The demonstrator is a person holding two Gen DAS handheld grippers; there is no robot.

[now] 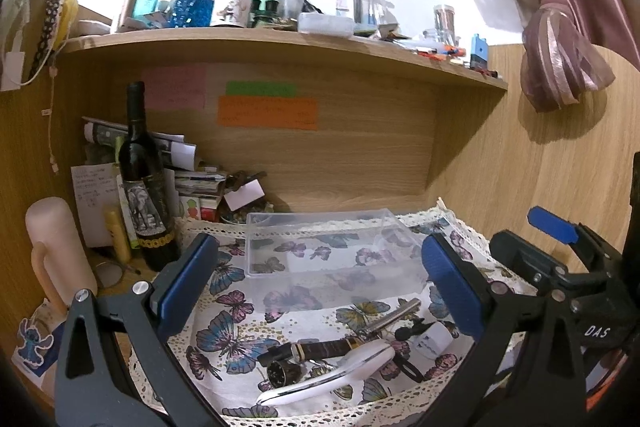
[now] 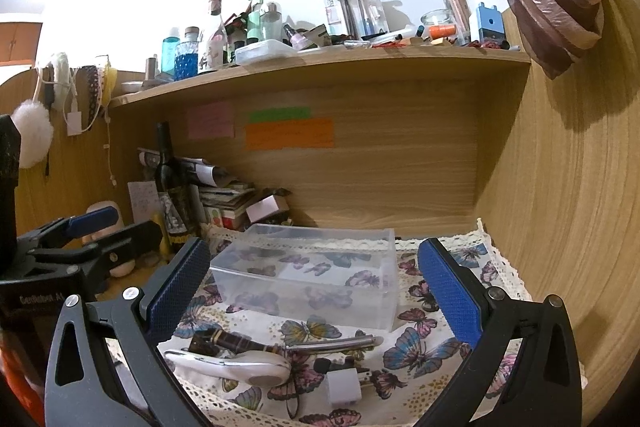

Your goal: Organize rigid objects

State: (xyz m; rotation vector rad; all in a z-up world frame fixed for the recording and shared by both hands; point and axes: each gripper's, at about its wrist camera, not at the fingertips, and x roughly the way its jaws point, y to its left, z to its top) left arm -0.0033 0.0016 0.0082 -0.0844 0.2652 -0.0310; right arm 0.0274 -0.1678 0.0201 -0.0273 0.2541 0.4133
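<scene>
A clear plastic box [image 1: 326, 247] [image 2: 310, 273] stands empty on a butterfly-print cloth [image 1: 236, 331] [image 2: 420, 351]. In front of it lie a white handled tool [image 1: 332, 373] [image 2: 236, 365], a dark striped stick with a metal end [image 1: 328, 347] [image 2: 256, 343], a round dark metal part [image 1: 283, 373] and a white plug adapter [image 1: 432, 341] [image 2: 344, 389]. My left gripper [image 1: 320, 281] is open and empty above them. My right gripper [image 2: 316, 287] is open and empty too; it also shows at the right in the left wrist view [image 1: 560, 259].
A dark wine bottle [image 1: 146, 183] [image 2: 172, 199], stacked papers [image 1: 192, 179] and a pink cylinder [image 1: 56, 251] stand at the left. A wooden shelf [image 1: 280, 45] [image 2: 320, 63] crowded with bottles runs overhead. A wooden wall [image 2: 560, 227] closes the right.
</scene>
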